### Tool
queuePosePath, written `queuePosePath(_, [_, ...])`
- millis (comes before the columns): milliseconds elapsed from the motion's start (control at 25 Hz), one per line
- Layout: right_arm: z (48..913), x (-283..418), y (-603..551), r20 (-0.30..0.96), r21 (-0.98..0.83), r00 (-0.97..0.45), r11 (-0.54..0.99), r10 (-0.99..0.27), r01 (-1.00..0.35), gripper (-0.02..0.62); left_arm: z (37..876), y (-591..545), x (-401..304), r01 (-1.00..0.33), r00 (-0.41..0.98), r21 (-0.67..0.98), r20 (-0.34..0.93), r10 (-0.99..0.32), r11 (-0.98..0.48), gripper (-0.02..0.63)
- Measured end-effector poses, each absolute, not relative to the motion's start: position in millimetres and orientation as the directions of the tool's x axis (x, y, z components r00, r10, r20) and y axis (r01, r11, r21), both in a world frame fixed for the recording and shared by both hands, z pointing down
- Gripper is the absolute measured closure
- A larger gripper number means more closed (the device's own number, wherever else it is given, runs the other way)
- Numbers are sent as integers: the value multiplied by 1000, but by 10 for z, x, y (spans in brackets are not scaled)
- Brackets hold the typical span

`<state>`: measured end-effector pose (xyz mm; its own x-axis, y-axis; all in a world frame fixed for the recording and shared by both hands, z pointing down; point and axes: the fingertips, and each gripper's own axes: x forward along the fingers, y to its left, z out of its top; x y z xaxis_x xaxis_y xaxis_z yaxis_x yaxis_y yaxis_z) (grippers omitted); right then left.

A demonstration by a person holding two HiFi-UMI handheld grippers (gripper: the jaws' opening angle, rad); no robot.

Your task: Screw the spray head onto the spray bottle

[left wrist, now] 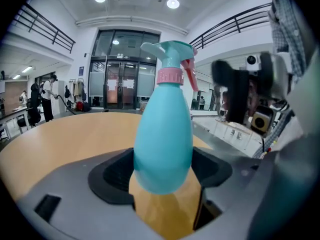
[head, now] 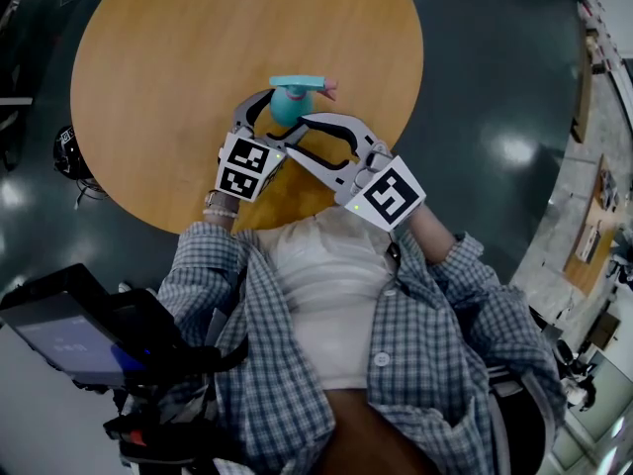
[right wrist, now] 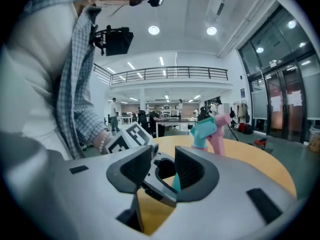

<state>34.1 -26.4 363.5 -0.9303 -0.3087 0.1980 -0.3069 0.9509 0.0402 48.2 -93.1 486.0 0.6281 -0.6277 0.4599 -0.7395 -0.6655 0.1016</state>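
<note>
Right tool parted — spray head beyond.

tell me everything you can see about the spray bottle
The spray bottle has a smooth teal, egg-shaped body, plastic by its look, and stands upright. A pink collar sits at its neck under a teal spray head with a pink trigger; how tightly it is screwed on cannot be told. The left tool clamps the lower body between both jaws, over the round wooden table. Whether the base touches the table is unclear.
</note>
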Motion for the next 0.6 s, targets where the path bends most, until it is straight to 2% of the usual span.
queuePosePath(120, [3300,487,-197,126,15,-932,940,-340,-341,479,4858,-927,473,-737,630,100,459,-627,-668,242])
queuePosePath(240, [3018,836,-564,80,81,-864,867,-497,-491,584,4828,-931,453,-738,634,106,447,-631,-667,241])
queuePosePath(360, [3050,1106,-1017,118,180,-790,795,-602,-579,600,4766,-950,444,-739,641,120,427,-637,-663,241])
queuePosePath(480, [3259,1110,-1272,194,207,-792,813,-579,-544,600,4735,-942,460,-730,652,122,417,-633,-673,241])
queuePosePath(600, [3429,938,-1415,218,214,-831,855,-512,-472,600,4731,-915,476,-722,659,115,417,-626,-683,241])
